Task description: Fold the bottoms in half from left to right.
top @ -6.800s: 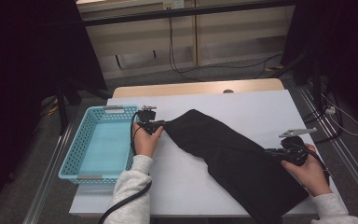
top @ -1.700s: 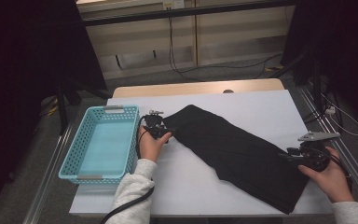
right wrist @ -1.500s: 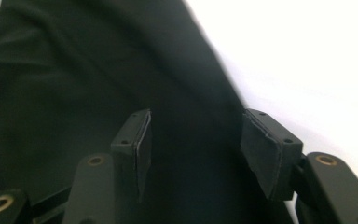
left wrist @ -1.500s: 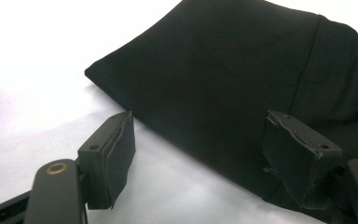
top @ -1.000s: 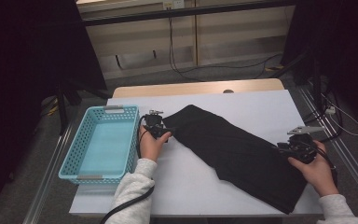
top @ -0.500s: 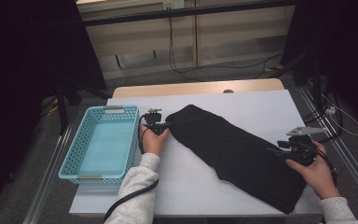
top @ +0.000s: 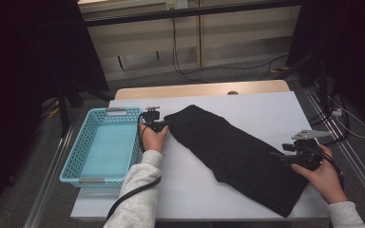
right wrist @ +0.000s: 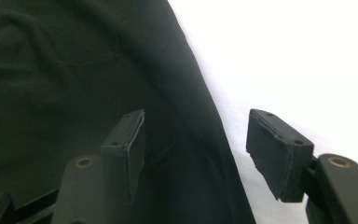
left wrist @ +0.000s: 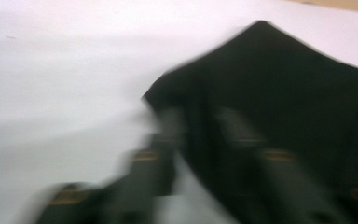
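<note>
A black garment (top: 237,152) lies flat and diagonal on the white table (top: 266,109). At its upper left corner my left gripper (top: 165,124) points right. The left gripper view is blurred, with the jaws (left wrist: 198,126) apart and the garment's edge (left wrist: 298,93) running between them. These jaws have just been opening. My right gripper (top: 276,154) is at the garment's right edge near its lower end. It stands open (right wrist: 198,123), one pad (right wrist: 133,140) over the cloth (right wrist: 74,93), the other (right wrist: 272,149) over bare table. Its jaws have also just been opening, pressing on nothing.
A light blue mesh basket (top: 71,166) with nothing in it stands at the table's left edge, close beside my left hand. Bare white tabletop lies ahead of the garment and in front of it. Cables run over the floor behind the table and at its right.
Compared with the earliest frame the garment lies flatter and straighter. The right gripper has shifted slightly left toward the cloth's edge. The left hand has stayed at the upper corner.
</note>
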A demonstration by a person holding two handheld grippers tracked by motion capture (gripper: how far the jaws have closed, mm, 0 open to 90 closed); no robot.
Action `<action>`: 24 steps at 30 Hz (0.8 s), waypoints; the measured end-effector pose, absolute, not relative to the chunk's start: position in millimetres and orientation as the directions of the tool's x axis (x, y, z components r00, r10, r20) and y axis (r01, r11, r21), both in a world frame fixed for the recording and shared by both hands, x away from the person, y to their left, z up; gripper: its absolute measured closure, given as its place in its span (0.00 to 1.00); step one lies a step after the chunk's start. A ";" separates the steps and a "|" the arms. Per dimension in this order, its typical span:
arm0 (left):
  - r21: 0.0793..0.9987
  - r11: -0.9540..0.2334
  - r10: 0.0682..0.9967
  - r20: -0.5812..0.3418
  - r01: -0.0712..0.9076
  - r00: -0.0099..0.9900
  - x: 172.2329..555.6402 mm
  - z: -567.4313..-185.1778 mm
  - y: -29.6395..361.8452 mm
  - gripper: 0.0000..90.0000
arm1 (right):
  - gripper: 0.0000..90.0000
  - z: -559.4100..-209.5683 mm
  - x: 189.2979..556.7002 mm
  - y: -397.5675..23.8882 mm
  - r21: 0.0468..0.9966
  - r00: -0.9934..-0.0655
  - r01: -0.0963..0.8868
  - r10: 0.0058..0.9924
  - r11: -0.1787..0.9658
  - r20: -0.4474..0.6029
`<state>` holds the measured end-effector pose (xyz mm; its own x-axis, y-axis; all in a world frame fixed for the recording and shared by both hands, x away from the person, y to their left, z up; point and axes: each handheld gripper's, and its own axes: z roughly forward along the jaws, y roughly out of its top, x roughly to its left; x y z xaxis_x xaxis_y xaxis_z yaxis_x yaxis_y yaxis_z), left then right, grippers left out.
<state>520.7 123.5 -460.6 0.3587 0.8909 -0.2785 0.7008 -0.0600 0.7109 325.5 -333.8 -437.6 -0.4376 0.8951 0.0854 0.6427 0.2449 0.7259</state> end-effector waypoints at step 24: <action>0.719 -0.119 0.895 -0.220 0.684 0.387 528.8 -434.9 118.3 0.96 | 0.35 -436.4 324.4 -332.1 0.730 -0.458 0.636 0.884 0.249 0.097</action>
<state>528.8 118.3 -434.9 0.3874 0.8952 -0.2205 0.6842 -0.1189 0.7195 324.4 -332.1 -436.4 -0.4577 0.8838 0.0970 0.6359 0.2491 0.7305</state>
